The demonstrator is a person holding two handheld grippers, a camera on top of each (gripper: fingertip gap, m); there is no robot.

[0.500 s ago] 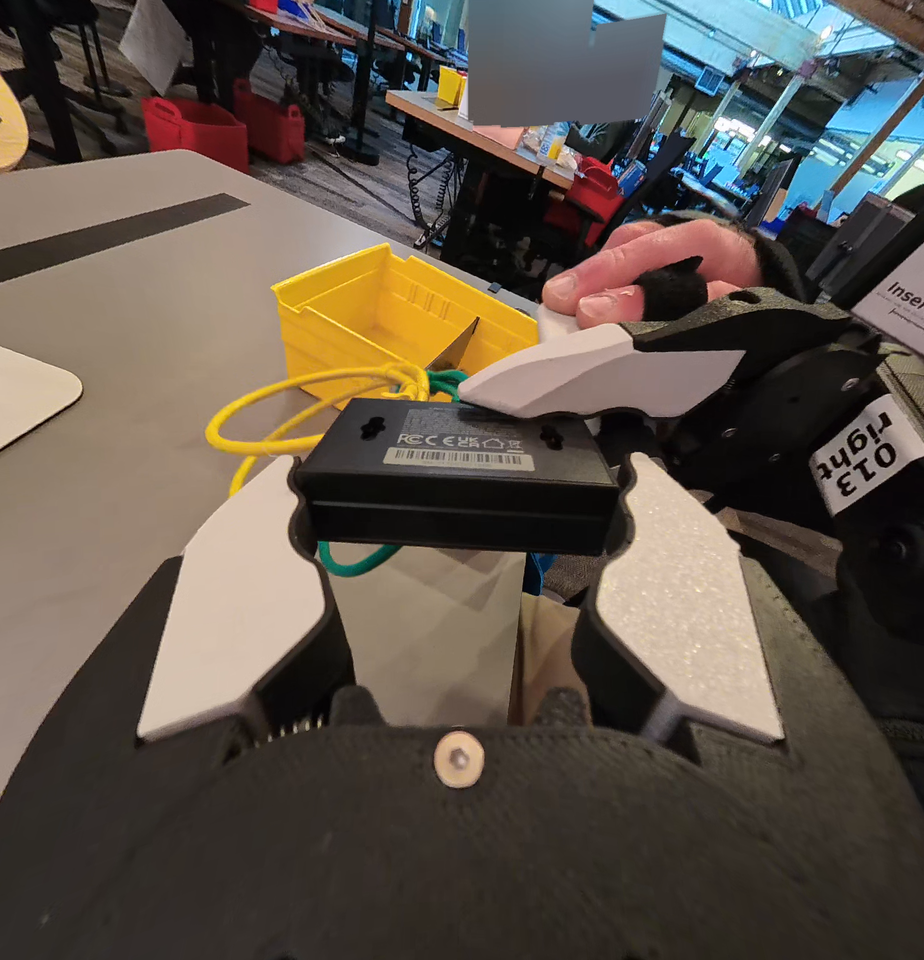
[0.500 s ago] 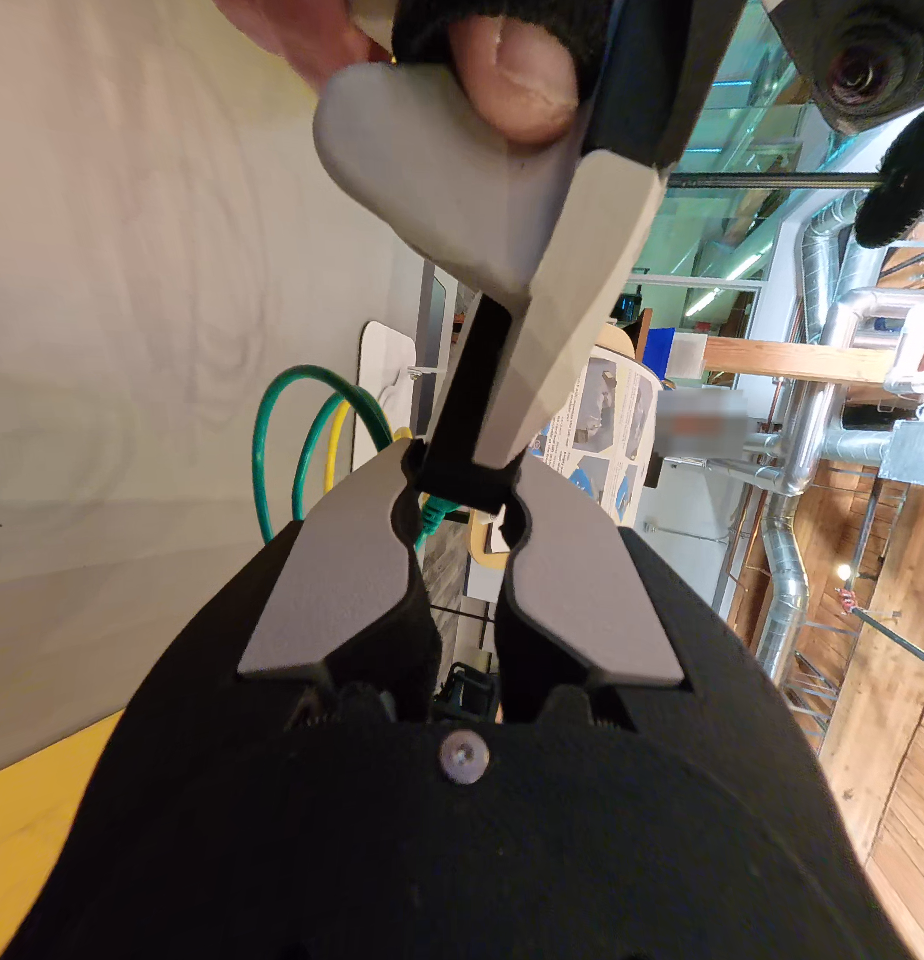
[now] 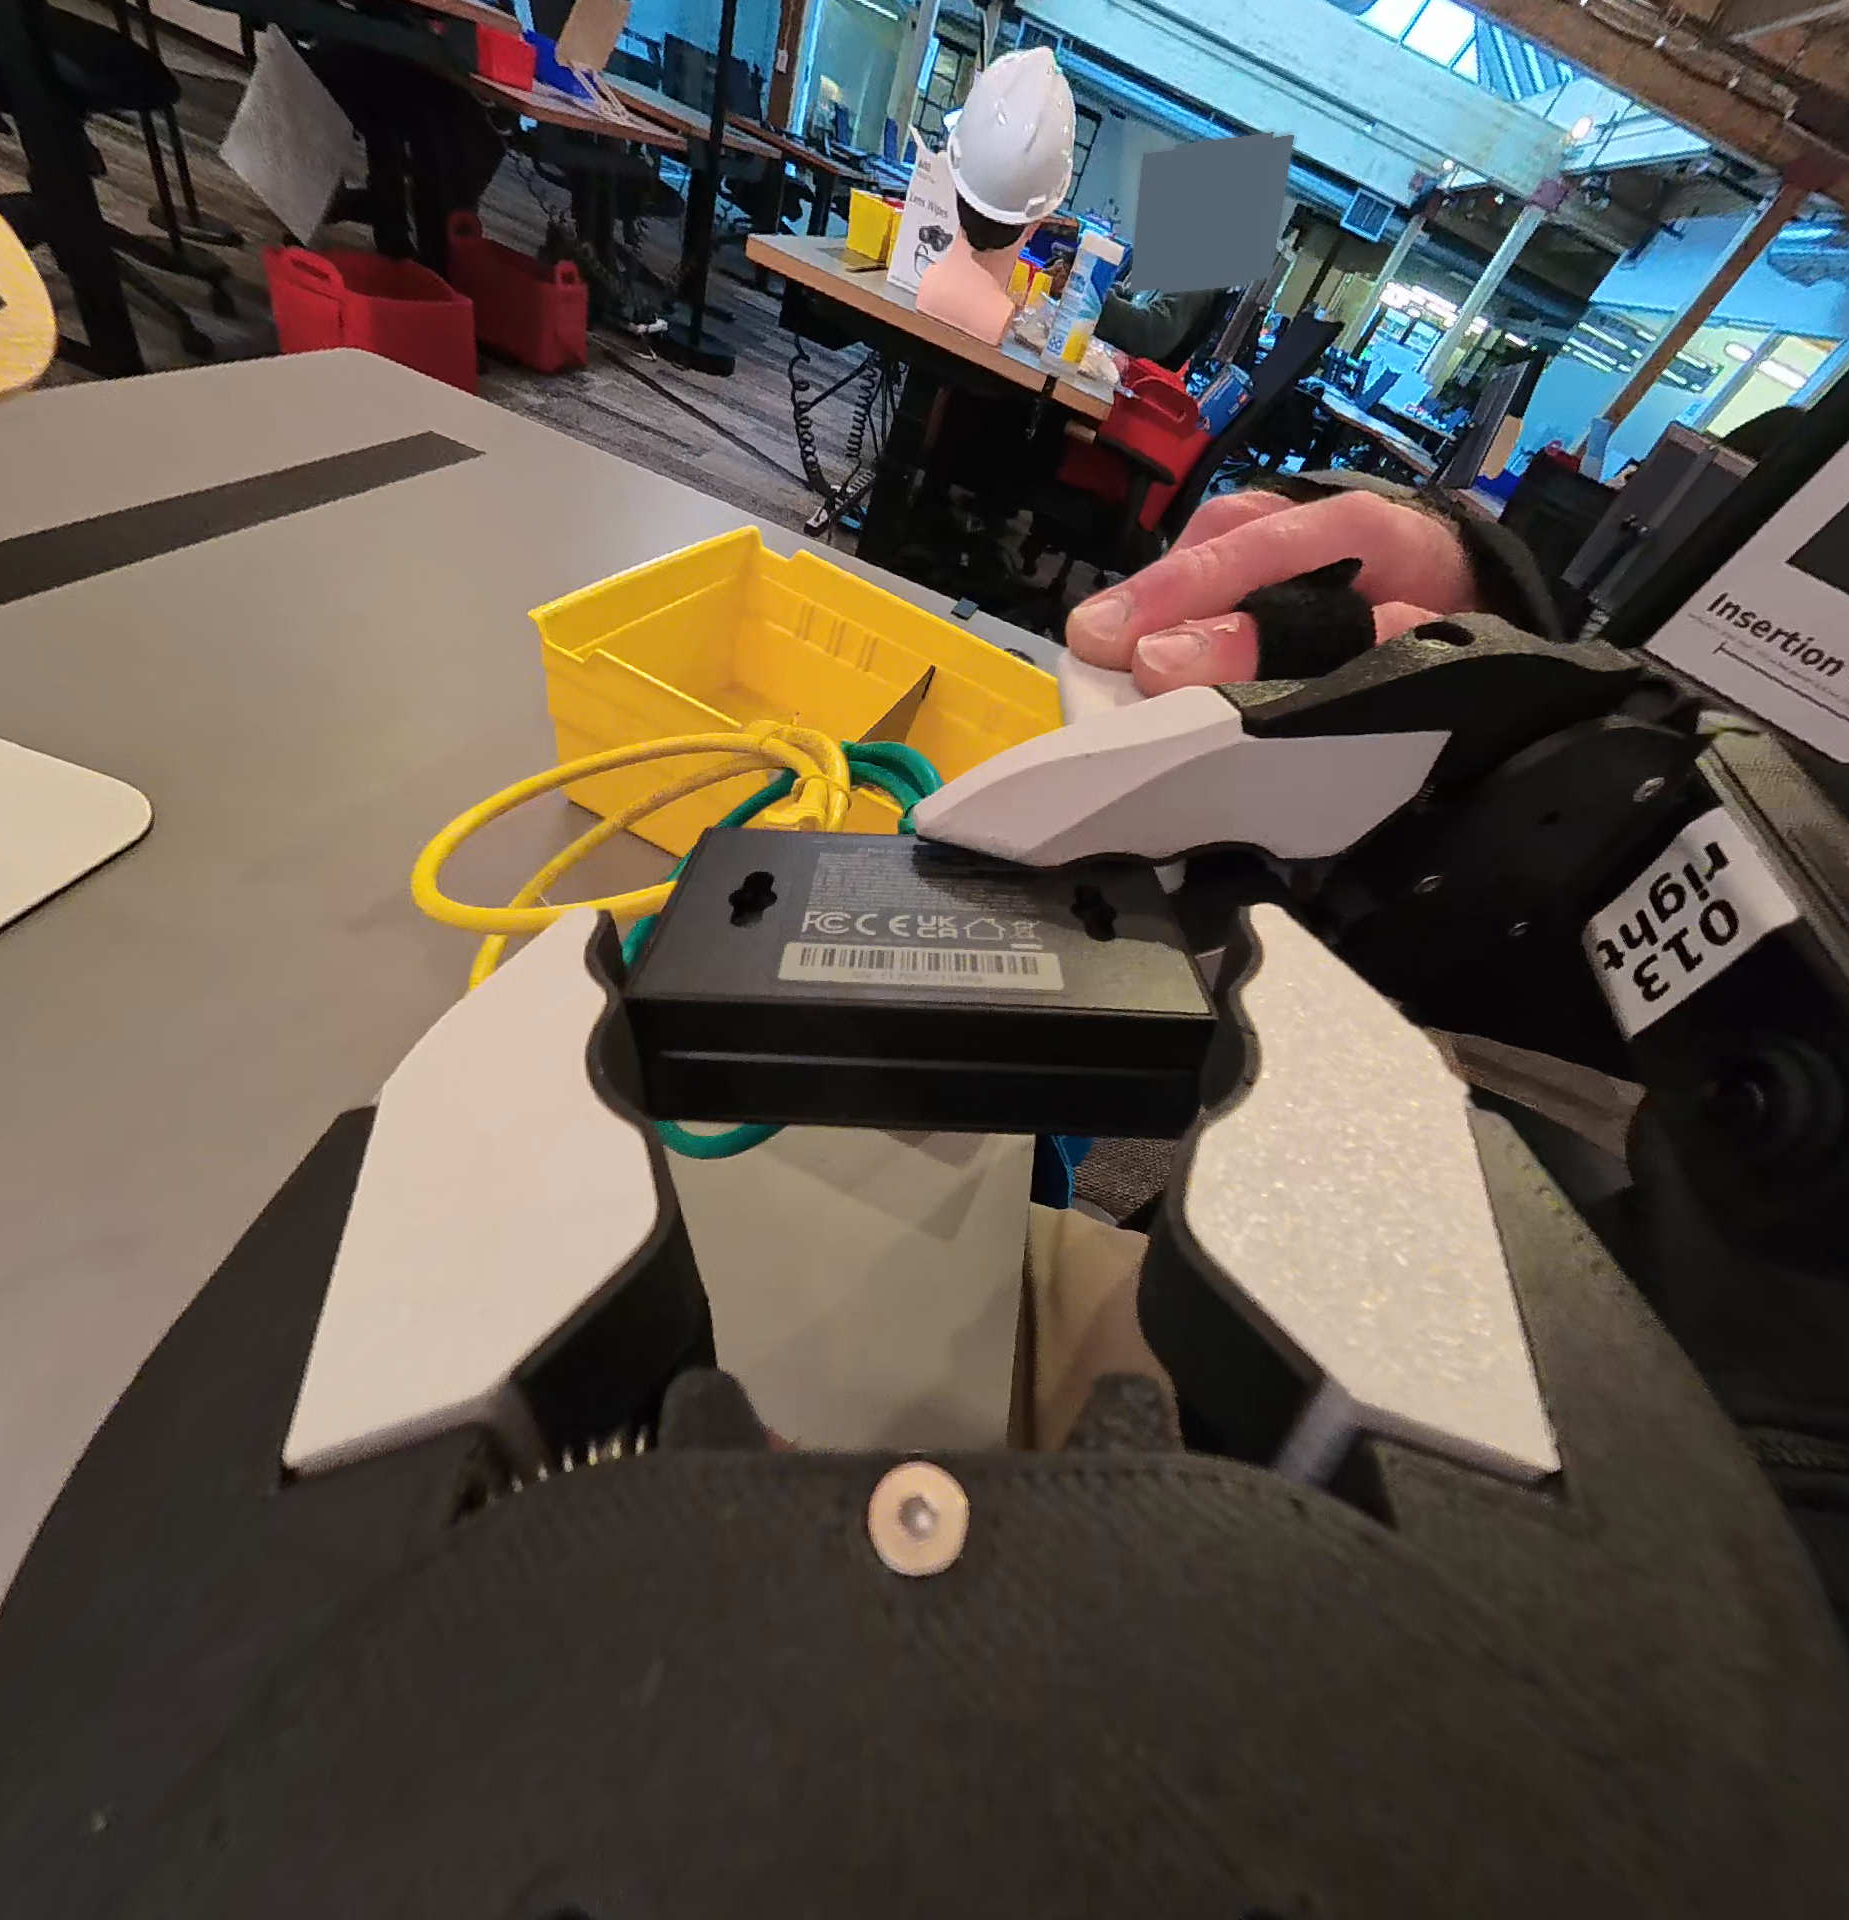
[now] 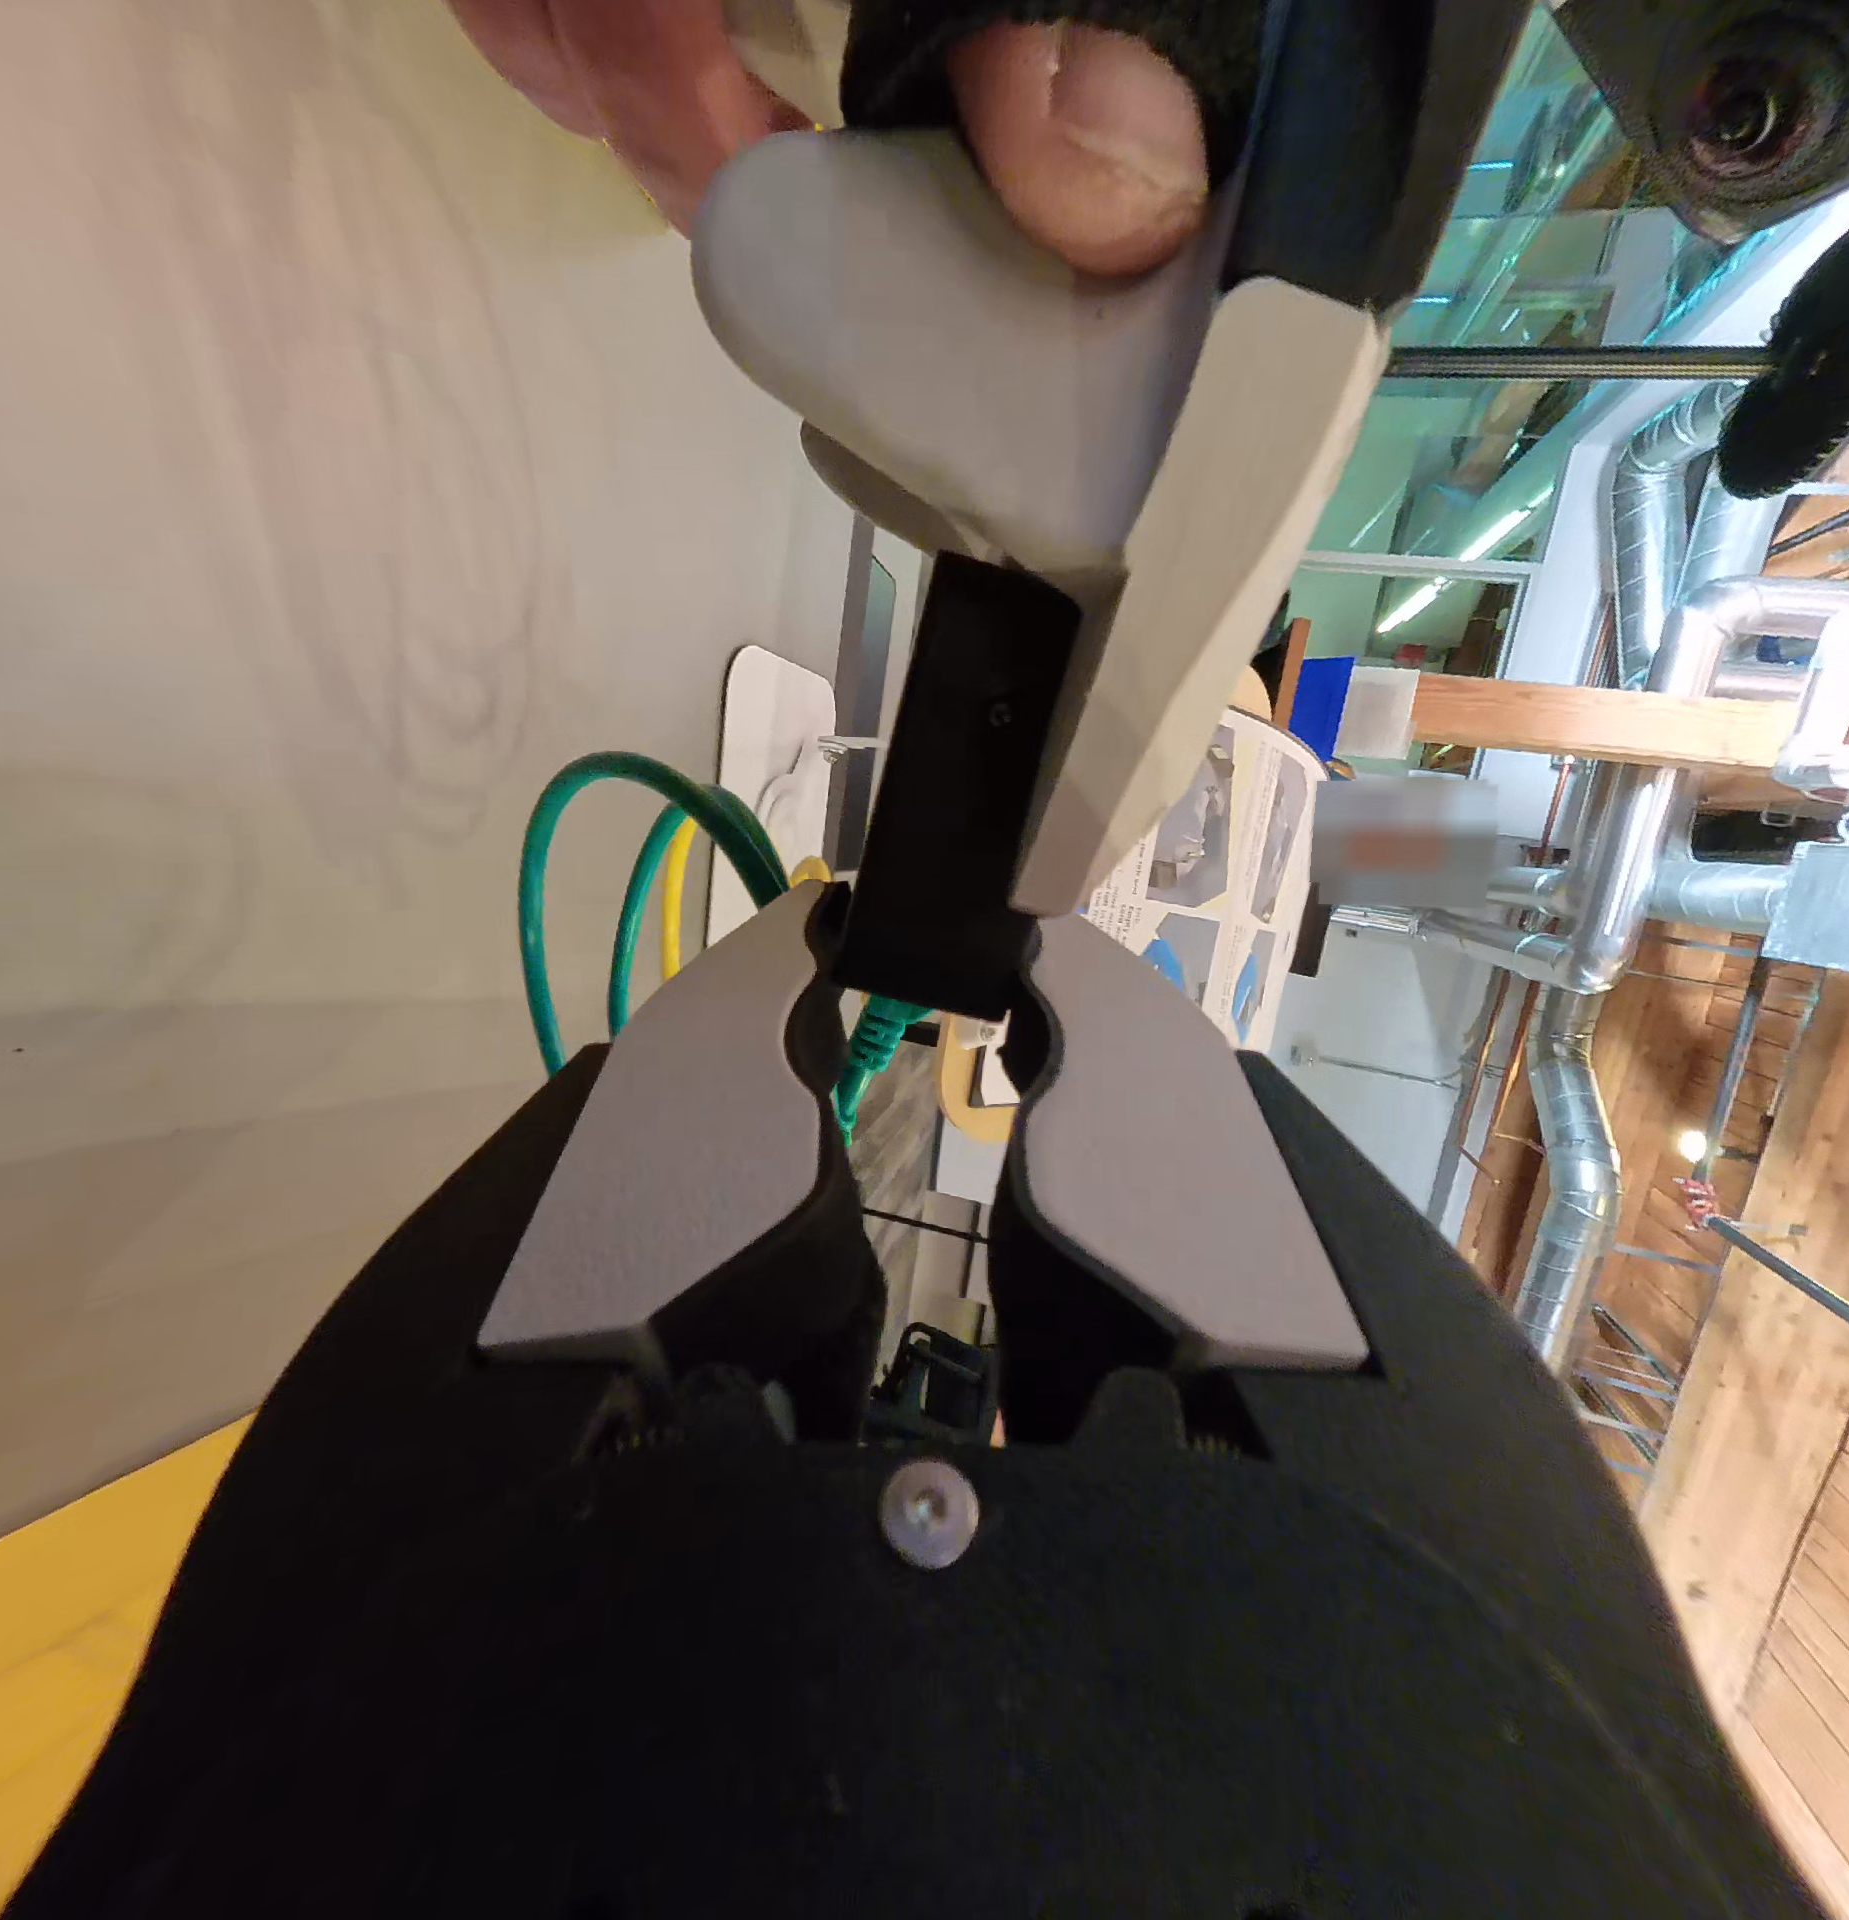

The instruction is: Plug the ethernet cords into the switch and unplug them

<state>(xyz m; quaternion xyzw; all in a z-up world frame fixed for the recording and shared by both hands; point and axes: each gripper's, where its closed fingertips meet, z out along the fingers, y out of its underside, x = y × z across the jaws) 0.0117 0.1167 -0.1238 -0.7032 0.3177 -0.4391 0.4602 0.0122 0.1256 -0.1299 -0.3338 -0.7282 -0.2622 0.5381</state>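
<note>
- Switch (image 3: 915,997) is clamped between the left gripper (image 3: 915,1023) fingers, label side up.
- Right gripper (image 4: 925,977) pinches its end.
- Green cord (image 3: 878,774) and yellow cord (image 3: 587,800) lie beyond on the table; whether either is plugged in I cannot tell.

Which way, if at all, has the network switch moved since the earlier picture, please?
No: the network switch sits just as near the yellow bin as before.

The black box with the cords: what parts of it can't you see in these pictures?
- Switch ports: left wrist view, they face away, behind its body.
- Green cord plug end: right wrist view, tucked behind the right claw fingers.
- Yellow cord plug: left wrist view, hidden behind the switch's far edge.
- Far end: right wrist view, covered by the left claw.
</note>
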